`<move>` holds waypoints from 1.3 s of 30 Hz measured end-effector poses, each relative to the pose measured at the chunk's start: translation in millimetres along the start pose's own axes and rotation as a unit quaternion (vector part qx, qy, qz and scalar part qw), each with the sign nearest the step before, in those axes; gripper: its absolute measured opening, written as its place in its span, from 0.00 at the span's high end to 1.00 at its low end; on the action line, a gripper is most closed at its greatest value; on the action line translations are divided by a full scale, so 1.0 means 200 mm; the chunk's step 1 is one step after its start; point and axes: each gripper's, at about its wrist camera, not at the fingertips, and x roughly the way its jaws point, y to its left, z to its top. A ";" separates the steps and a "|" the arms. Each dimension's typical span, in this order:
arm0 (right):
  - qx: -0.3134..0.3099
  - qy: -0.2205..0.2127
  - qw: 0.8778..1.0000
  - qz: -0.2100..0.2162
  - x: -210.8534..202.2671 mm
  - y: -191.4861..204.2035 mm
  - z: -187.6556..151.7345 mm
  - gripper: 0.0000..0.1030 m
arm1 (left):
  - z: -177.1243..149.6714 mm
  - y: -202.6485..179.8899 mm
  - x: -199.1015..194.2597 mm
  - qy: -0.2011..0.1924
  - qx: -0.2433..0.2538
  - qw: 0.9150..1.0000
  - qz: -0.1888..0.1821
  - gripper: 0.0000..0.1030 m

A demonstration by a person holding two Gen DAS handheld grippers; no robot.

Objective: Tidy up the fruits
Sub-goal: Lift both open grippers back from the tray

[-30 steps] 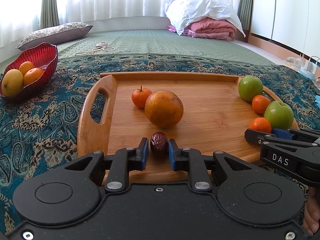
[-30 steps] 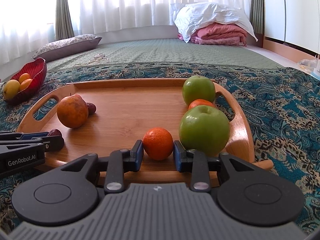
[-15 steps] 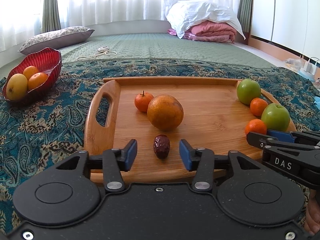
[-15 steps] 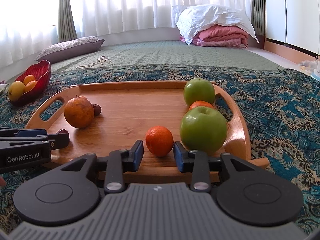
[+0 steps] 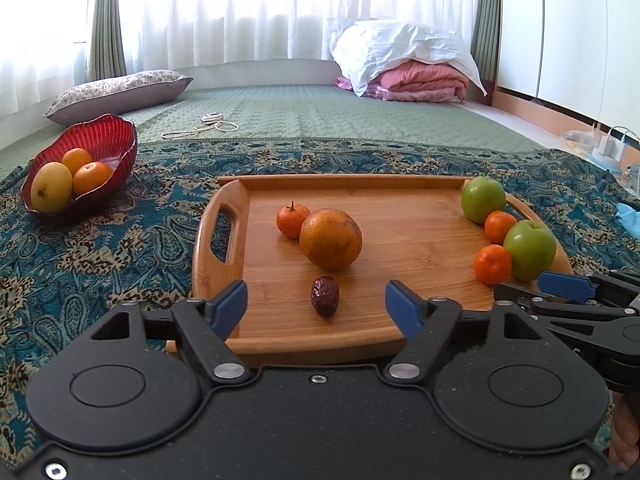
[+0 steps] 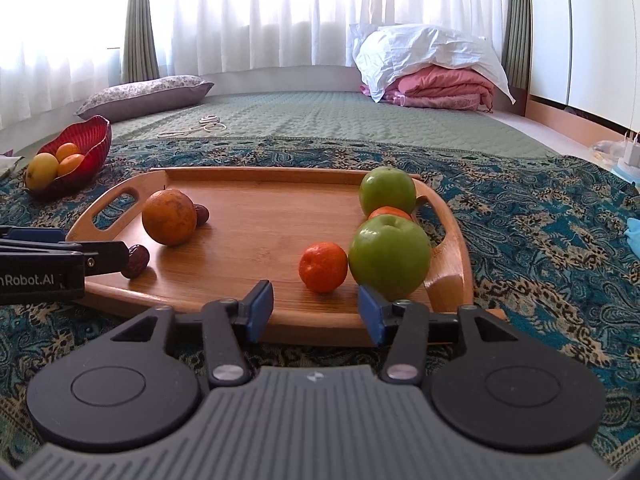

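A wooden tray [image 5: 400,220] [image 6: 260,192] lies on a patterned blue cloth. On its left half sit a large orange [image 5: 330,238] [image 6: 169,216], a small tangerine [image 5: 292,219] and a dark date [image 5: 325,295] [image 6: 137,266]. My left gripper [image 5: 316,307] is opening, pulled back from the date, pads clear of it. On the right side sit two green apples [image 6: 389,255] [image 6: 387,195] and small tangerines [image 6: 323,267] [image 5: 499,226]. My right gripper [image 6: 316,309] is opening just short of the near tangerine, not touching it.
A red glass bowl [image 5: 100,148] [image 6: 86,140] with a yellow fruit and two oranges stands left of the tray. Behind lie a green quilted mat, a cord [image 5: 208,126], a pillow [image 5: 116,94] and folded pink bedding [image 5: 416,80]. A second date [image 6: 201,213] hides behind the large orange.
Both grippers let go: the left released the date, the right released the near tangerine. Both jaws spread and drew back and up from the tray; the fruits stayed put.
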 end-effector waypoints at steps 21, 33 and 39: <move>-0.004 0.006 1.000 -0.004 -0.13 -0.02 -0.12 0.20 | -0.17 0.04 -0.12 0.028 -0.022 0.999 0.006 0.15; 0.002 0.025 1.000 -0.009 -0.11 -0.05 -0.19 0.16 | -0.27 0.04 -0.09 0.052 -0.018 0.998 0.022 0.12; -0.005 0.028 0.999 -0.016 -0.09 -0.02 -0.23 0.14 | -0.28 0.02 -0.06 0.052 -0.003 0.998 0.032 0.09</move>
